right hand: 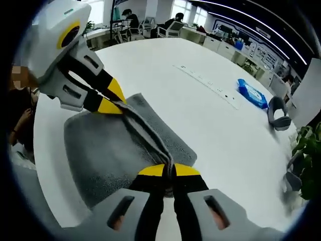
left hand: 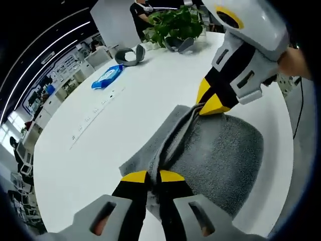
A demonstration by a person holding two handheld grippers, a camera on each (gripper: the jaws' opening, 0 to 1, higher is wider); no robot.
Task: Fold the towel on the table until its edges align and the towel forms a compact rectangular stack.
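Note:
A grey towel (left hand: pixel 220 150) lies on the white table (left hand: pixel 140 85), one edge pulled up into a taut ridge between the two grippers. My left gripper (left hand: pixel 154 176) is shut on the near end of that ridge. At the far end the right gripper (left hand: pixel 209 104) pinches the same edge with its yellow tips. In the right gripper view the towel (right hand: pixel 105 150) spreads to the left, my right gripper (right hand: pixel 169 170) is shut on its edge, and the left gripper (right hand: pixel 116 103) holds the other end.
A blue packet (left hand: pixel 107 77) and a grey headset-like object (left hand: pixel 130 54) lie on the far part of the table, beside a potted plant (left hand: pixel 175 25). A person's hand (left hand: pixel 296 63) holds the right gripper. Desks and people sit in the office behind.

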